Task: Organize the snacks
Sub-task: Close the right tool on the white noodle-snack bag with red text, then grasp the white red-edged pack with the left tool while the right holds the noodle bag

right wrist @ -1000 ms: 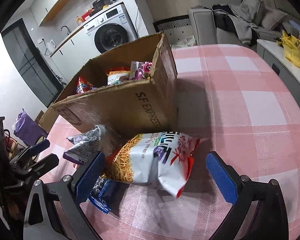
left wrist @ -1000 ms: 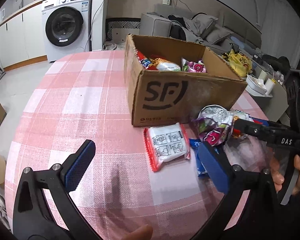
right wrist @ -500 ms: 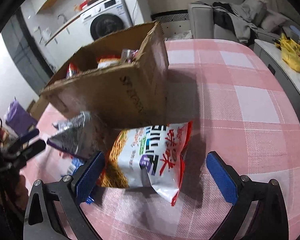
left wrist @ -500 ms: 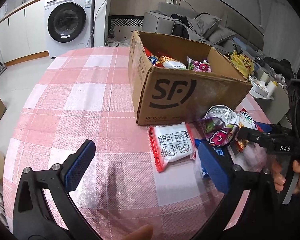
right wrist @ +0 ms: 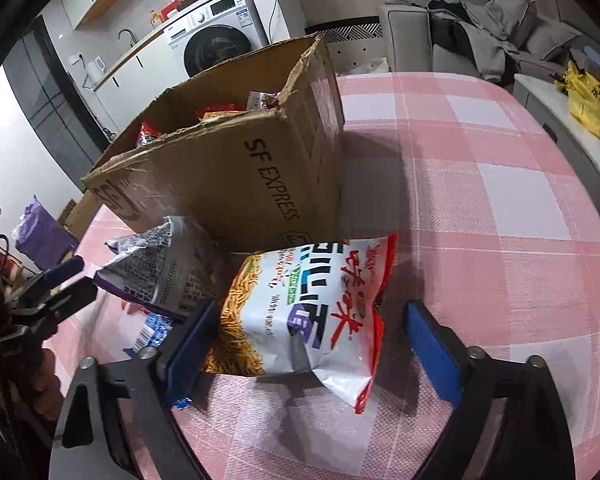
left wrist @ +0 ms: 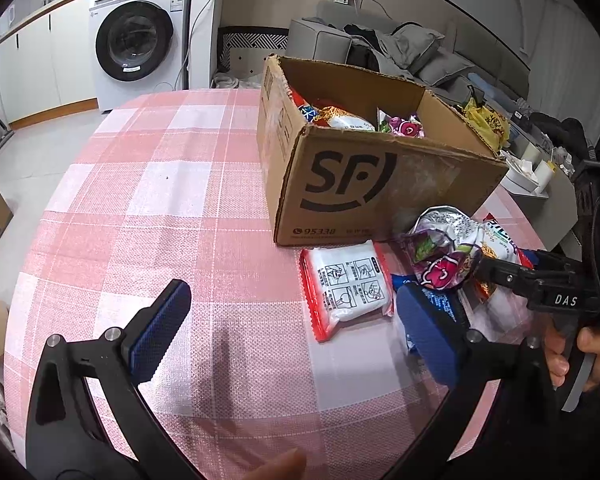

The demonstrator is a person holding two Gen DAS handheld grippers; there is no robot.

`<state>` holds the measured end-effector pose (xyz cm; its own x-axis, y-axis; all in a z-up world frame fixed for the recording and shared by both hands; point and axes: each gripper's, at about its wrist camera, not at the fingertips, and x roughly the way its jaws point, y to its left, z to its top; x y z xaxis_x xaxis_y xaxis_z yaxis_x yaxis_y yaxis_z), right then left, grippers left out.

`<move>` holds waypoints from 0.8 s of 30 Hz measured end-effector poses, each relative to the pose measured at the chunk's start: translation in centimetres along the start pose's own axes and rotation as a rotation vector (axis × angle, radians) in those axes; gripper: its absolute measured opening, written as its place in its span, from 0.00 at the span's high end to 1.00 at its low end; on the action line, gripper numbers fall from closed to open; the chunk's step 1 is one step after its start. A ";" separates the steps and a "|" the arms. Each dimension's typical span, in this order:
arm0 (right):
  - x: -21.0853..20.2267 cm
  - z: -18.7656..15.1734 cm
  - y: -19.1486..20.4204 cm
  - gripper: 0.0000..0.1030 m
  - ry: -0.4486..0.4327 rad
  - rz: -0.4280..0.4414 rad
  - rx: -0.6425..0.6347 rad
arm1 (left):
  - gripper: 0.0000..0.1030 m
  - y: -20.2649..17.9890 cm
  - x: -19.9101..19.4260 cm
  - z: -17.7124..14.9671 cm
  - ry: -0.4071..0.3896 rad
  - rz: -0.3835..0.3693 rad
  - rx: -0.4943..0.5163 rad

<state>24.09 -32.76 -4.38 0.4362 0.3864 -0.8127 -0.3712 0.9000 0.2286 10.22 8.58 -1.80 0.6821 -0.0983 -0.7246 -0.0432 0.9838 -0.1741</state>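
1. A cardboard box (left wrist: 364, 184) printed with a courier logo stands open-topped on the surface, which is covered by a pink and white checked cloth (left wrist: 148, 208); several snack packets already lie inside the box
2. A white and red bag of stick snacks (right wrist: 312, 312) lies on the cloth just in front of the box's side wall, its top edge touching or nearly touching the cardboard
3. The right gripper (right wrist: 308, 344) points down at this bag with its jaws apart and the bag between them; the jaws have just been closing. The blue pad on the left side in the right wrist view is at the bag's edge, while the other pad stands clear of the bag, so nothing is clamped
4. A silver and purple crinkled packet (left wrist: 444, 248) leans beside the stick snacks, against the foot of the box, and a blue wrapper (right wrist: 152, 332) lies flat under it
5. A flat white packet with red edges (left wrist: 348, 284) lies on the cloth just in front of the box's logo face
6. The left gripper (left wrist: 296, 328) hangs above the cloth with its jaws wide apart and empty, one pad near the blue wrapper
7. A washing machine (left wrist: 140, 36) and a grey sofa (left wrist: 400, 48) stand in the room behind the surface
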 end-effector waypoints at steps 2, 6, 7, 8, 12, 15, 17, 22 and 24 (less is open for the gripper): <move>0.0 0.0 0.2 0.24 -0.001 0.004 -0.010 | 0.01 0.0 0.1 0.0 0.001 -0.003 -0.001; -0.3 0.0 0.2 0.36 -0.016 0.020 -0.011 | 0.01 0.0 0.1 -0.2 0.005 -0.003 -0.004; -0.5 0.0 0.1 0.40 -0.031 0.023 -0.012 | 0.01 0.0 0.1 -0.2 0.005 -0.003 -0.004; -0.8 0.0 0.2 0.41 -0.047 0.015 -0.018 | 0.01 -0.1 0.1 -0.1 0.004 -0.002 -0.006; -2.1 0.3 0.3 0.44 -0.108 0.016 -0.027 | 0.01 -0.3 0.2 -0.2 0.004 -0.006 -0.009; -2.8 0.3 0.4 0.44 -0.125 0.024 -0.030 | 0.01 -0.4 0.4 -0.2 0.006 -0.006 -0.013; -3.2 0.4 0.4 0.44 -0.133 0.022 -0.034 | 0.01 -0.6 0.9 -0.2 0.019 -0.008 -0.028; -4.2 0.7 0.0 0.44 -0.154 0.018 -0.027 | 0.01 -1.1 2.0 -0.3 0.045 -0.010 -0.034; -4.7 0.7 -0.2 0.44 -0.163 0.013 -0.030 | 0.01 -1.4 2.5 -0.3 0.055 -0.009 -0.029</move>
<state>22.71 -34.64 -0.26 0.5575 0.4276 -0.7116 -0.4006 0.8893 0.2205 11.75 6.91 -3.61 0.6416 -0.1162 -0.7582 -0.0590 0.9780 -0.1999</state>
